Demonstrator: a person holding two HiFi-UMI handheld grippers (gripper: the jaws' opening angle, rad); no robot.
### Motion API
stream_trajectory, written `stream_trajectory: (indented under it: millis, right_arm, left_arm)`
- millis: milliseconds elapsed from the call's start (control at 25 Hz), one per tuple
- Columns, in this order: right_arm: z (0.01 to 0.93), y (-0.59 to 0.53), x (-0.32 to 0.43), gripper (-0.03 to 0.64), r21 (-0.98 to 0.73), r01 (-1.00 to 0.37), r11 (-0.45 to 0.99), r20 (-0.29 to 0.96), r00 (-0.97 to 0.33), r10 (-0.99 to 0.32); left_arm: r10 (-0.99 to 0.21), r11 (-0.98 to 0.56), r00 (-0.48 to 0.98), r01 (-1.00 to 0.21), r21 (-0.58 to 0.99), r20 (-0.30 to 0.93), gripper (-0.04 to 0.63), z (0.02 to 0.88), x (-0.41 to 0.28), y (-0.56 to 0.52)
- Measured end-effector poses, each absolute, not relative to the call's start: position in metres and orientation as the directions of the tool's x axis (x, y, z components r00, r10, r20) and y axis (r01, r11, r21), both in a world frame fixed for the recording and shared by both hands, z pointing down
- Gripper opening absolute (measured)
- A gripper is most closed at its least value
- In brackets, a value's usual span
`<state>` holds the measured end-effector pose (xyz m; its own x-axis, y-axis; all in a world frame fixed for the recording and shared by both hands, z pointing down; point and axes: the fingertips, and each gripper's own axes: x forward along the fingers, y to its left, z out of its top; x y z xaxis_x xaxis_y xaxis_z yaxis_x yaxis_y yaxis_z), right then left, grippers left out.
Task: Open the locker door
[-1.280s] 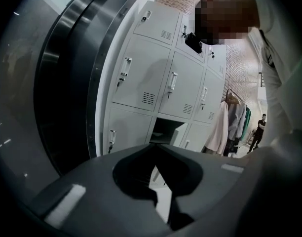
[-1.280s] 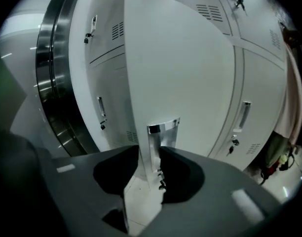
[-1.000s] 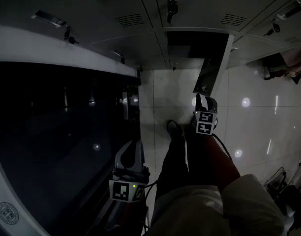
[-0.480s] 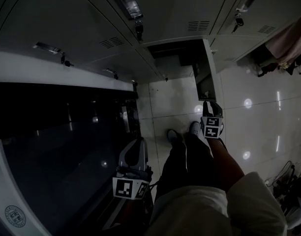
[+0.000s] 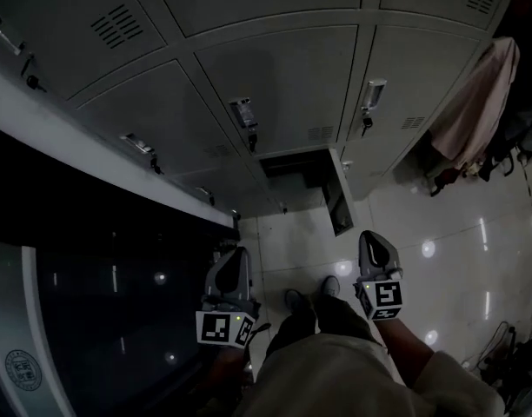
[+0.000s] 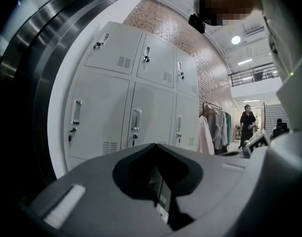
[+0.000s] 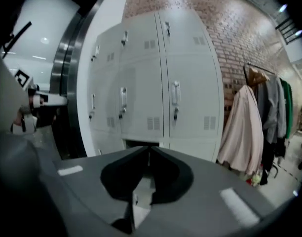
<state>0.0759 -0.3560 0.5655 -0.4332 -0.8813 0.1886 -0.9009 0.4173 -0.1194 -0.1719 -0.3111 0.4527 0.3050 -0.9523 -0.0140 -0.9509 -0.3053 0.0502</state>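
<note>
A bank of grey lockers [image 5: 275, 85] stands ahead. One bottom-row locker [image 5: 299, 174] is open, its door [image 5: 335, 200] swung out over the tiled floor. In the right gripper view that open locker shows as a dark slot [image 7: 141, 143] just above the jaws. My right gripper [image 5: 371, 236] hangs back from the door, clear of it; its jaws are closing, the tips meet and nothing is between them. My left gripper [image 5: 234, 253] is held low at the left, also shut and empty, pointing toward the lockers [image 6: 136, 102].
A dark curved glass wall with a white rim [image 5: 92, 302] fills the left. A pale coat [image 5: 475, 102] hangs on a rack right of the lockers [image 7: 245, 127]. The person's legs and shoes [image 5: 309, 304] stand between the grippers. Cables [image 5: 509, 346] lie at the far right.
The right gripper has drawn back from the open door's edge toward the person and its jaws have closed. The head view has lifted, showing more locker rows. The left gripper barely moved.
</note>
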Motion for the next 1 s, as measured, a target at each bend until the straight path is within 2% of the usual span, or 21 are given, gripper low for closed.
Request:
stream_trajectory:
  millis: [120,240,360,440,680,760,880,920,1000]
  right_arm:
    - [0.436,-0.358,0.075,0.002,-0.095,-0.881,0.463,-0.02,-0.463,-0.886]
    - [0.352,-0.351,0.077,0.0,-0.098,-0.868,0.487,-0.066,-0.483,-0.873]
    - [0.299,-0.338,0.081,0.0,-0.131,-0.851,0.509,-0.074,-0.504,-0.861]
    - [0.27,-0.33,0.079,0.0,-0.139,-0.837,0.529,-0.161,-0.509,-0.846]
    - [0.282,-0.286,0.061,0.0,-0.178,-0.88,0.441,-0.258,-0.391,-0.884]
    - [0.293,-0.274,0.054,0.0,-0.183,-0.885,0.429,-0.233,-0.385,-0.893]
    - [0.313,-0.265,0.048,0.0,-0.193,-0.884,0.426,-0.092,-0.415,-0.905]
    - [0.315,-0.264,0.047,0.0,-0.196,-0.886,0.421,-0.087,-0.412,-0.907]
    - [0.314,-0.264,0.049,0.0,-0.196,-0.894,0.402,-0.16,-0.375,-0.913]
  left_arm:
    - [-0.941,-0.328,0.326,-0.945,0.011,-0.092,0.032,0.384,-0.168,-0.311]
    - [-0.935,-0.33,0.329,-0.944,-0.013,-0.132,0.032,0.335,-0.162,-0.311]
    - [-0.937,-0.329,0.33,-0.944,-0.028,-0.118,0.031,0.301,-0.155,-0.306]
    - [-0.939,-0.327,0.329,-0.944,-0.033,-0.098,0.029,0.29,-0.155,-0.299]
    - [-0.892,-0.422,0.431,-0.902,-0.09,-0.134,0.029,0.299,-0.192,-0.285]
    - [-0.89,-0.429,0.437,-0.899,-0.092,-0.131,0.029,0.309,-0.203,-0.275]
    - [-0.893,-0.43,0.434,-0.901,-0.063,-0.116,0.029,0.319,-0.206,-0.27]
    - [-0.891,-0.438,0.441,-0.898,-0.05,-0.111,0.029,0.323,-0.206,-0.27]
    - [-0.877,-0.468,0.469,-0.883,-0.038,-0.106,0.029,0.333,-0.202,-0.271]
